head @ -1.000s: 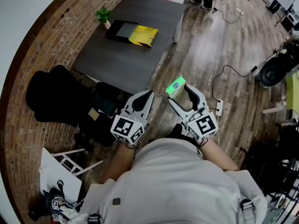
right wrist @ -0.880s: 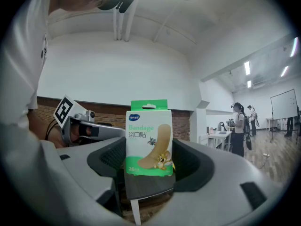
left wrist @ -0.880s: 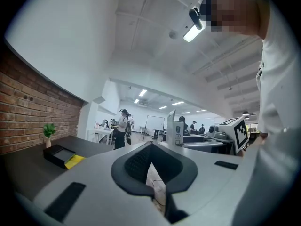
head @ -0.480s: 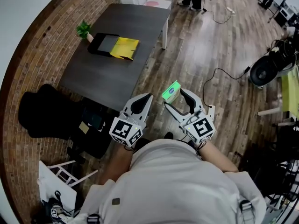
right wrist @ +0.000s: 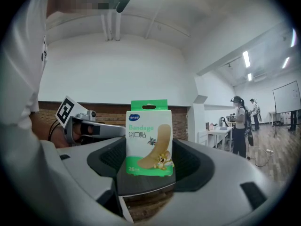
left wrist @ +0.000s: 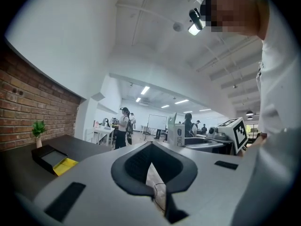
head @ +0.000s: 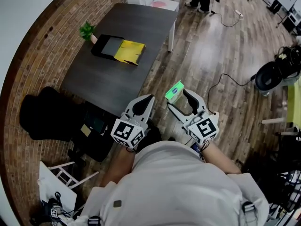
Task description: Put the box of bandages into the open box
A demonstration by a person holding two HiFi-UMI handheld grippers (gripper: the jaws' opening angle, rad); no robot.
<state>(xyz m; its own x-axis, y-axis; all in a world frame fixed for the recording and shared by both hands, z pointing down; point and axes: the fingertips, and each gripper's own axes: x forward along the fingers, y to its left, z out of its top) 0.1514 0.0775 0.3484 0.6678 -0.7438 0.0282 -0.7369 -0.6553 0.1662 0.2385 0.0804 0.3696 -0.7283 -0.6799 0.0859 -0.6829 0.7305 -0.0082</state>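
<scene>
Brick walling edges a dark surface (head: 136,32) bearing one open box (head: 109,46), its yellow flap folded out, seemingly ready to receive. Well short of that box, the left gripper (head: 148,98) hangs empty, fingers together. The right gripper (head: 177,97) has its fingers clamped on the single box of bandages (head: 174,91), likely for carrying over.

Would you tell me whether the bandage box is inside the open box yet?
Not in: the right gripper holds the bandage box between its jaws, well away from the open box.
</scene>
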